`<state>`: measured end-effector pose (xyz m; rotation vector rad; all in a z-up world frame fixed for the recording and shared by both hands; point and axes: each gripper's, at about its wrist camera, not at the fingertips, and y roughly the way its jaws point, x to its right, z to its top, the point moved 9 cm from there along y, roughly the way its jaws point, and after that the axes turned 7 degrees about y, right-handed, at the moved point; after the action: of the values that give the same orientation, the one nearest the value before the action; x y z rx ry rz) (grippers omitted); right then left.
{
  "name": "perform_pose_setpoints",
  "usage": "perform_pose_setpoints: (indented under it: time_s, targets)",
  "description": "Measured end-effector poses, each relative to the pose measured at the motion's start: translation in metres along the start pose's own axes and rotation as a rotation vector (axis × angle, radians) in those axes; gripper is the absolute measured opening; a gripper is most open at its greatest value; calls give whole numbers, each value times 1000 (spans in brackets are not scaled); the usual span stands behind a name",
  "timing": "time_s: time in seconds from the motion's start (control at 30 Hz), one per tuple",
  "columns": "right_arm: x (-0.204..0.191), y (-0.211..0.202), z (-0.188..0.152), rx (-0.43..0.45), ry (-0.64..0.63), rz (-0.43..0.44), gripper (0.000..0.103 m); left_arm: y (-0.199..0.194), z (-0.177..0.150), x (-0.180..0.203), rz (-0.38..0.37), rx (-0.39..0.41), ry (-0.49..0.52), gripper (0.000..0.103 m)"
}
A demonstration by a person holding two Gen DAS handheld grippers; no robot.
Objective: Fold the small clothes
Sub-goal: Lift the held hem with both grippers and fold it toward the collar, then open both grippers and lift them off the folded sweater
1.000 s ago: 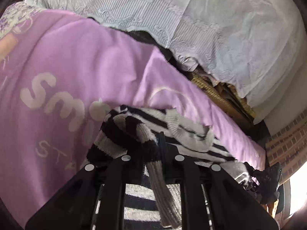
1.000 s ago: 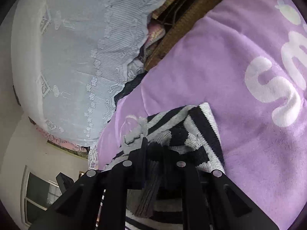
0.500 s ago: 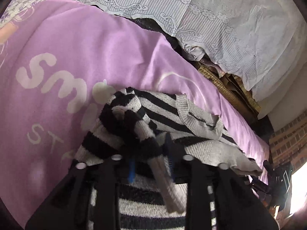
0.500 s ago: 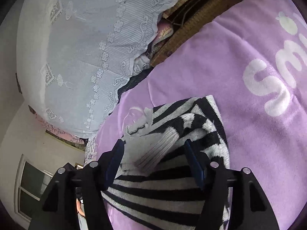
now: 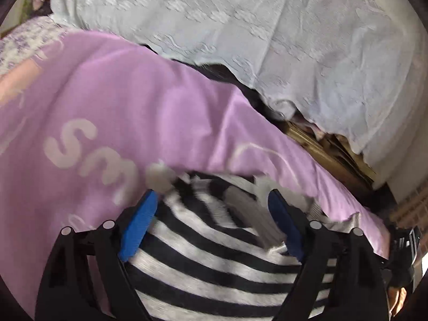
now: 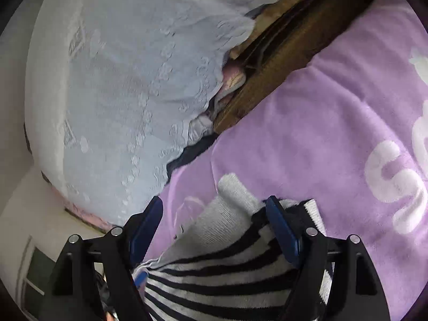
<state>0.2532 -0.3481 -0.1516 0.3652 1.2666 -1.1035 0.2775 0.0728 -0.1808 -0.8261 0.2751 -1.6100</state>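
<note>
Both grippers are spreading their jaws over the striped sweater and neither one is gripping it. Left gripper point(image 5: 211, 200) has its blue pads point(image 5: 139, 222) set wide, still opening, with the black-and-white striped sweater point(image 5: 214, 262) lying loose between them; its grey ribbed cuff point(image 5: 251, 216) lies in the gap, close to the right-hand pad, though the blur hides whether they touch. Right gripper point(image 6: 214, 208) is likewise opening, its dark blue pads point(image 6: 281, 230) wide apart; the sweater's point(image 6: 222, 272) pale grey sleeve end point(image 6: 232, 195) pokes forward through the gap, and one pad sits over the striped edge without pinching it. The sweater lies bunched on a purple blanket point(image 5: 120, 112) printed with big white letters point(image 5: 80, 149), which covers the surface under both grippers. Beyond the blanket's far edge a pale blue lace-trimmed cloth point(image 5: 267, 40) is draped over something bulky, and between the two runs a brown woven edge point(image 6: 281, 61), with bits of pink and grey fabric tucked into it. From the right wrist view a cream wall point(image 6: 16, 208) shows low at the left. The left wrist view is smeared by motion, so the sweater's knit is hard to read.
</note>
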Motion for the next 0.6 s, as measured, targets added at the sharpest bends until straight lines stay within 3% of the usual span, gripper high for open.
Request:
perform_pose_setpoints:
  time_s: [0.1, 0.17, 0.37, 0.47, 0.53, 0.6]
  targets:
    - [-4, -8, -2, -1, -31, 9, 80, -10, 7, 2, -44, 40, -10, 82]
    - [-15, -8, -10, -10, -87, -3, 80, -14, 3, 17, -116, 18, 19, 82]
    - [-54, 15, -67, -176, -260, 15, 80, -26, -37, 102, -259, -78, 363, 82]
    - [-59, 33, -88, -267, -264, 20, 80, -10, -46, 116, -143, -100, 497, 94]
    - [-56, 52, -93, -317, -229, 19, 87, 24, -38, 103, 13, -153, 493, 94]
    - [-45, 75, -84, -320, -172, -7, 87, 56, -22, 76, 149, -223, 406, 94]
